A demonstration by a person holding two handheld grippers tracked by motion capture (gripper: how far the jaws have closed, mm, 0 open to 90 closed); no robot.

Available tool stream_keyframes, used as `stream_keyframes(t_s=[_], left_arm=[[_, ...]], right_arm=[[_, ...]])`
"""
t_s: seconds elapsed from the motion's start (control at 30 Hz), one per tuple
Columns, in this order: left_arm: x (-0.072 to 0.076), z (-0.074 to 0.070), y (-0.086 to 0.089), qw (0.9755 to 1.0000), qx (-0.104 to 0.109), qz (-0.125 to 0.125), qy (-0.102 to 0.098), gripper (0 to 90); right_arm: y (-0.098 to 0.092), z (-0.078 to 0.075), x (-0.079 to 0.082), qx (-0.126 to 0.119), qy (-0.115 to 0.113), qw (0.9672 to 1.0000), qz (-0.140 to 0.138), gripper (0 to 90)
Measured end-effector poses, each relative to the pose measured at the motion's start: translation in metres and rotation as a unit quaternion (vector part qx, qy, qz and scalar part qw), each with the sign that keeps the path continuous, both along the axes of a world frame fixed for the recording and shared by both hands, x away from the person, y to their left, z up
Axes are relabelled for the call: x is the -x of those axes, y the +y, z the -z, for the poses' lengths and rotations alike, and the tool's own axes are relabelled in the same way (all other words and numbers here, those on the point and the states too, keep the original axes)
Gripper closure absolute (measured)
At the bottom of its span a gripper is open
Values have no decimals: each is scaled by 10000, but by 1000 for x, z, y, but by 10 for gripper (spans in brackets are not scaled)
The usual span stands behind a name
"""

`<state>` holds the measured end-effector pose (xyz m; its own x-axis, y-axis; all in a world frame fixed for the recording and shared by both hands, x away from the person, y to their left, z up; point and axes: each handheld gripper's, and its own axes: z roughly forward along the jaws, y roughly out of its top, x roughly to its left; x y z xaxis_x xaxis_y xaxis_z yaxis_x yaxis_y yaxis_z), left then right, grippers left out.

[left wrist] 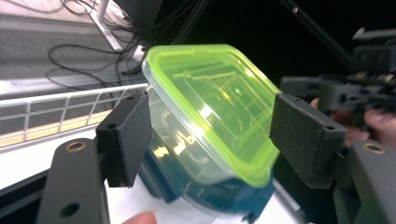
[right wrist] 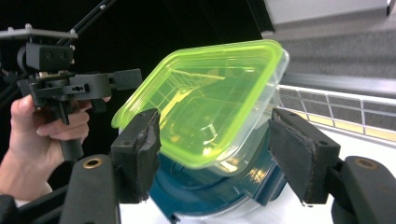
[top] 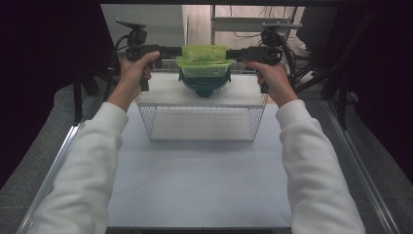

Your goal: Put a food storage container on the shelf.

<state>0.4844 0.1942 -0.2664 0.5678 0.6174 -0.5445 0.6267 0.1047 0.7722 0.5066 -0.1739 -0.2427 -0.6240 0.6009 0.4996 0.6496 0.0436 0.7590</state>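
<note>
Both sets of jaws stand wide, pads clear of the green-lidded container [left wrist: 210, 112]: the left gripper [top: 171, 50] sits at its nine o'clock, the right gripper [top: 233, 53] at its three o'clock. The container rests stacked on a dark teal container [right wrist: 219, 189], on the white shelf [top: 160, 90] above the wire basket [top: 202, 122], at twelve o'clock on the table [top: 195, 185]. Judged as a release: draw both grippers straight outward and level, so neither pad clips the lid and tips the stack.
</note>
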Motion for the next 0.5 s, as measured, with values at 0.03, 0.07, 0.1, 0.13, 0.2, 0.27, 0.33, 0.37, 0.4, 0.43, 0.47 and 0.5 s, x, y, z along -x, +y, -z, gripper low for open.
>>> stream_keyframes(t_s=[0.03, 0.07, 0.1, 0.13, 0.2, 0.27, 0.33, 0.37, 0.4, 0.43, 0.47, 0.5], left_arm=[[3, -1, 0, 10000, -16, 25, -40, 288], [6, -1, 1, 10000, 19, 35, -56, 285], [10, -1, 2, 9999, 34, 42, -90, 281], [13, -1, 3, 9999, 39, 44, -116, 279], [20, -1, 5, 9999, 6, 31, -156, 271], [28, 0, 8, 9996, -106, 20, -252, 268], [38, 2, 11, 9993, -187, 24, -319, 265], [43, 4, 12, 9991, -234, 23, -352, 263], [49, 6, 12, 9989, -254, 66, -386, 262], [55, 8, 13, 9986, -293, 107, -416, 261], [61, 11, 13, 9983, -360, 117, -454, 259], [67, 14, 13, 9979, -418, 122, -485, 259]], right_arm=[[-1, -1, 4, 17, -81, 10000, -25, 325], [-1, -1, 7, 45, -159, 9998, -69, 319], [-2, -1, 10, 111, -216, 9996, -129, 309], [-2, -1, 14, 177, -300, 9992, -170, 302], [-3, 0, 20, 273, -409, 9986, -214, 292], [-7, 2, 27, 252, -476, 9982, -273, 287], [-11, 4, 35, 242, -563, 9976, -318, 285], [-13, 5, 39, 268, -612, 9972, -348, 285], [-15, 6, 44, 305, -666, 9966, -376, 284], [-17, 8, 48, 358, -754, 9957, -401, 284], [-20, 9, 53, 416, -800, 9951, -417, 284], [-22, 12, 57, 474, -875, 9941, -441, 284]])
